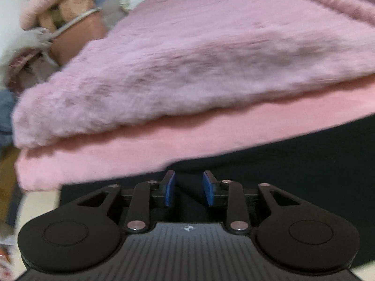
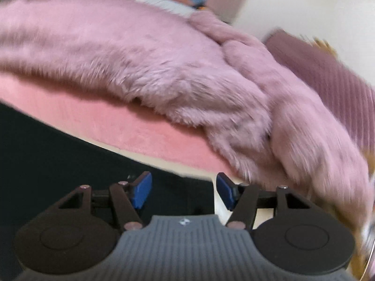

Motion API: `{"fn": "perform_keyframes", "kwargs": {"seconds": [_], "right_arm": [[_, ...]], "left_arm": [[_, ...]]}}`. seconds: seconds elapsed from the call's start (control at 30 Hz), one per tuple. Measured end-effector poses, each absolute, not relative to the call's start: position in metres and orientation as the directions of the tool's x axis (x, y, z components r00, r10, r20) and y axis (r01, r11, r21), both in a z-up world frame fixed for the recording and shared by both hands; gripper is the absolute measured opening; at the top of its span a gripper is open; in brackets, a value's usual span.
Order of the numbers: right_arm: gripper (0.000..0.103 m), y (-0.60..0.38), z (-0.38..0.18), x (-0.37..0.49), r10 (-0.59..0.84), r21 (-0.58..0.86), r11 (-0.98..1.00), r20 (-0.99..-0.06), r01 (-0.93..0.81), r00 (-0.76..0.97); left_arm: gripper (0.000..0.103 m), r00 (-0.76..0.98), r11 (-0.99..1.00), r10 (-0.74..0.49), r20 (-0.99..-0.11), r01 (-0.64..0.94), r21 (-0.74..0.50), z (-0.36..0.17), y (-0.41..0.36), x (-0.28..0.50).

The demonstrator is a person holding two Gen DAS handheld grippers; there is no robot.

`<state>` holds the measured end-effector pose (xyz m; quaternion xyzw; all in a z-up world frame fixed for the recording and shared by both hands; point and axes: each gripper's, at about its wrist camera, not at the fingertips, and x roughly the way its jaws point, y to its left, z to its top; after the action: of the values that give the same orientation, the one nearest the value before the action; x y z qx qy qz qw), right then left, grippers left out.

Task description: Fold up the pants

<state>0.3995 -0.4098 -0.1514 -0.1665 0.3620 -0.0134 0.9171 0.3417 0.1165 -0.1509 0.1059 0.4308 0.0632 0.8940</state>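
Dark pants (image 1: 293, 164) lie flat on the near part of a pink bed, filling the lower middle and right of the left wrist view. They also show in the right wrist view (image 2: 58, 154) at lower left. My left gripper (image 1: 189, 187) is open, low over the dark cloth, with nothing between its blue pads (image 1: 169, 189). My right gripper (image 2: 183, 190) is open wide at the right edge of the pants, its blue pads (image 2: 140, 190) empty. The far end of the pants is hidden under the grippers.
A fluffy mauve blanket (image 1: 187, 53) lies on a pink sheet (image 1: 117, 159) just beyond the pants; it also shows in the right wrist view (image 2: 140, 58). A person's arm with bangles (image 1: 77, 30) is at upper left. A ribbed mauve cushion (image 2: 328, 75) sits at right.
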Motion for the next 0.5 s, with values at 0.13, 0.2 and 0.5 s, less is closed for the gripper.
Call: {"fn": "perform_keyframes", "kwargs": {"seconds": [0.13,0.2,0.5], "right_arm": [[0.056,-0.448,-0.141,0.342,-0.121,-0.049,0.992,-0.688,0.120,0.715],[0.056,-0.468,-0.144,0.310,-0.106,0.101,0.964,-0.701,0.246,0.705],[0.043,-0.502,-0.194,0.267,0.018,0.520,0.704,-0.693,0.483,0.721]], "left_arm": [[0.024,0.648,0.987,0.091,-0.756,0.041,0.155,-0.153,0.095,0.309],[0.021,0.657,0.987,0.058,-0.752,0.074,0.141,-0.158,0.081,0.295],[0.004,0.595,0.994,0.027,-0.803,0.070,0.085,-0.184,0.052,0.287]]}}
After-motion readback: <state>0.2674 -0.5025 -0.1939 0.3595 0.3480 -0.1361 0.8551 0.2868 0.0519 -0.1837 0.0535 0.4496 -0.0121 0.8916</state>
